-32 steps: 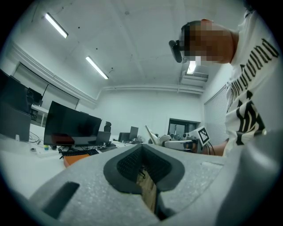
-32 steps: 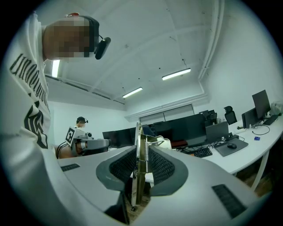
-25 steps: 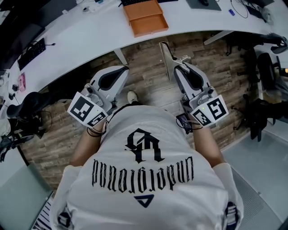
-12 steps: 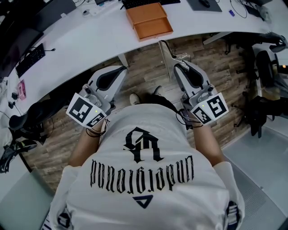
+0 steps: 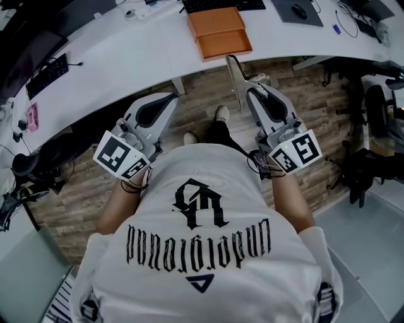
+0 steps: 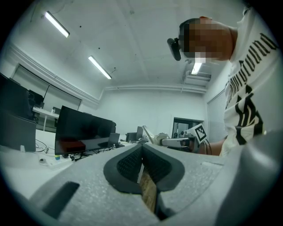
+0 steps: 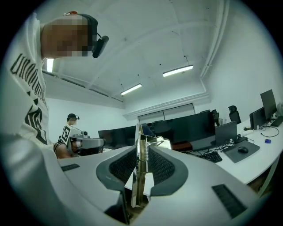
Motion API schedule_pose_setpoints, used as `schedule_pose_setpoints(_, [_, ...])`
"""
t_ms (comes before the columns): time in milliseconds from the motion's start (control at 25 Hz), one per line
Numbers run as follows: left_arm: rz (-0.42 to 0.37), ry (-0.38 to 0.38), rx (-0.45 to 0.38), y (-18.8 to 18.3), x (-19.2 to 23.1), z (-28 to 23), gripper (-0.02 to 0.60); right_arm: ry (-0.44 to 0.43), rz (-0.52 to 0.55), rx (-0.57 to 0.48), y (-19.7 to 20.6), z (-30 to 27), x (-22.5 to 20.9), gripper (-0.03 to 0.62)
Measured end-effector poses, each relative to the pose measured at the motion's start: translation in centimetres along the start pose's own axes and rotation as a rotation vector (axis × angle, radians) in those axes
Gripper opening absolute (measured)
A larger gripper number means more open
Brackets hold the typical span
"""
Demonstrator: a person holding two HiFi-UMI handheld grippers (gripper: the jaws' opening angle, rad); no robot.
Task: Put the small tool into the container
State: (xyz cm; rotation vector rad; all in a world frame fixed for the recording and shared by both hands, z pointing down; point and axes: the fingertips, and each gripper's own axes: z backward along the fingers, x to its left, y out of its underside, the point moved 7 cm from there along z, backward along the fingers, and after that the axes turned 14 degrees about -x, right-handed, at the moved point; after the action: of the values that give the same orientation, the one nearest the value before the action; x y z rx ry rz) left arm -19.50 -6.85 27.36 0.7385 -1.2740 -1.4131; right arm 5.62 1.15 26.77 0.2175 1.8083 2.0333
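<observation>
At the bottom of the head view, a white T-shirt point(image 5: 202, 252) with black print is seen. Two bare forearms are stretched forward from it, and a gripper is held in each hand. The left gripper point(image 5: 169, 98) is held over the wooden floor point(image 5: 82, 202). Its jaws are pressed together and nothing is kept between them (in its own view the two dark pads meet in one line). The right gripper point(image 5: 254, 88) is held at about the same level, well apart from the left one. Its jaws are clamped on the small tool point(image 5: 234, 76), a flat metal piece with a coil spring, which sticks out forward beyond the jaw tips. The tool is thus held in the air and is not yet in the container. Between the two grippers a pale shoe point(image 5: 221, 113) is seen on the floor.

Farther on, the picture is crossed by a curved white desk point(image 5: 126, 57). On it the orange container point(image 5: 219, 31) is placed, close above the tool's tip in the picture; it appears as two shallow trays, one partly on the other. Behind it a black keyboard point(image 5: 224, 5) is laid, and to the right a mouse point(image 5: 299, 11) on a dark pad.
</observation>
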Motion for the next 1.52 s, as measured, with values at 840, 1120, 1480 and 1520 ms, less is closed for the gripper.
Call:
schedule_pose_setpoints(840, [0.069, -0.179, 0.003, 3.6, 3.1, -11.1, 0.012, -0.165, -0.062, 0.058, -0.1, -5.1, -14.7, 0.091])
schedule_pose_setpoints(1120, [0.069, -0.234, 0.004, 5.5, 3.4, -16.3, 0.012, -0.244, -0.069, 0.086, -0.4, -5.3, -20.5, 0.091])
schedule_pose_setpoints(1480, [0.065, -0.283, 0.027, 7.1, 4.0, -17.9, 0.014, -0.312, -0.076, 0.135, 0.5, -7.0, -23.4, 0.091])
schedule_pose_setpoints(1520, [0.064, -0.286, 0.031, 7.2, 4.2, -17.9, 0.014, -0.316, -0.076, 0.139, 0.6, -7.2, -23.5, 0.091])
